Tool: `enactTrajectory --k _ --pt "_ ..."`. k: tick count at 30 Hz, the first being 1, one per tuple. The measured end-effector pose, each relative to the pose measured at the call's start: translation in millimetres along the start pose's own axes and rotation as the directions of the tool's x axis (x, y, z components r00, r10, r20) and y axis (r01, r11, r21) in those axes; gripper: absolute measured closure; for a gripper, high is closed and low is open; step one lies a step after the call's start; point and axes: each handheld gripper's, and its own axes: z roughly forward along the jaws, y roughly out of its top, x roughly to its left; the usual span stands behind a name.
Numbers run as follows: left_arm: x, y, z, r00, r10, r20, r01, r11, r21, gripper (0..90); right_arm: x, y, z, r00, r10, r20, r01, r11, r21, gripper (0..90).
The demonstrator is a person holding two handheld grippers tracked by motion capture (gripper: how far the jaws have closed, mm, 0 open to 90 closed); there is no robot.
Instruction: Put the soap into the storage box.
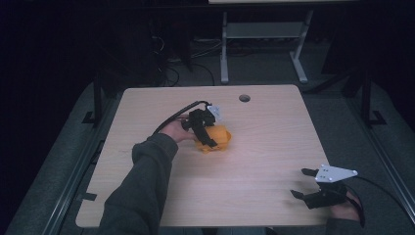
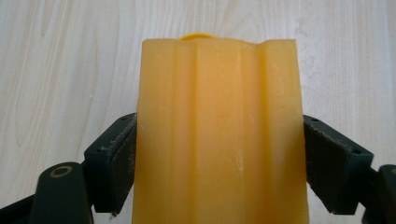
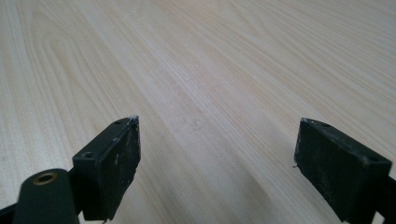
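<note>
Near the middle of the worktop (image 1: 274, 161), a little toward its left and far edges, your left gripper (image 1: 208, 131) is clamped around a yellow-orange block (image 1: 218, 139) that sits on the pale wood. Your left hand (image 1: 175, 130) and grey sleeve (image 1: 142, 186) reach in from the near left corner, with the black cable (image 1: 176, 115) arching over the hand. From the left gripper view, the block (image 2: 219, 135) is a ribbed, waxy slab with raised lengthwise ridges, and both black jaws press flat against its two sides. Close to the near right corner, your right gripper (image 1: 299, 182) lies low by the near edge, its grey three-cornered plate (image 1: 335, 173) on top. From the right gripper view, its jaws stand wide apart with bare wood grain (image 3: 210, 93) between them, holding nothing.
</note>
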Motion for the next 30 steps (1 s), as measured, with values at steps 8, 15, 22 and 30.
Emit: enactTrajectory --k 8,15,22,30 --pt "-0.6 0.5 -0.5 0.9999 0.006 -0.010 -0.006 1.0000 0.001 19.7 0.1 0.1 -0.2 1.0000 0.000 -0.001 0.000 1.000 0.001 14.0" --pt "-1.3 -0.4 -5.2 0.9998 0.005 -0.017 -0.005 1.0000 -0.002 19.5 0.6 0.8 0.9 1.0000 -0.002 -0.002 0.002 1.000 0.003 14.0" --pt "-2.0 -1.6 -9.1 0.9999 -0.001 -0.016 0.001 1.0000 -0.003 19.3 0.6 0.4 1.0 1.0000 0.002 -0.006 -0.002 1.000 0.008 14.0" --pt "-4.8 -0.3 -14.3 0.9993 0.004 -0.037 -0.005 0.9999 -0.011 19.5 0.4 0.5 1.5 1.0000 0.000 -0.007 0.000 1.000 0.010 14.0"
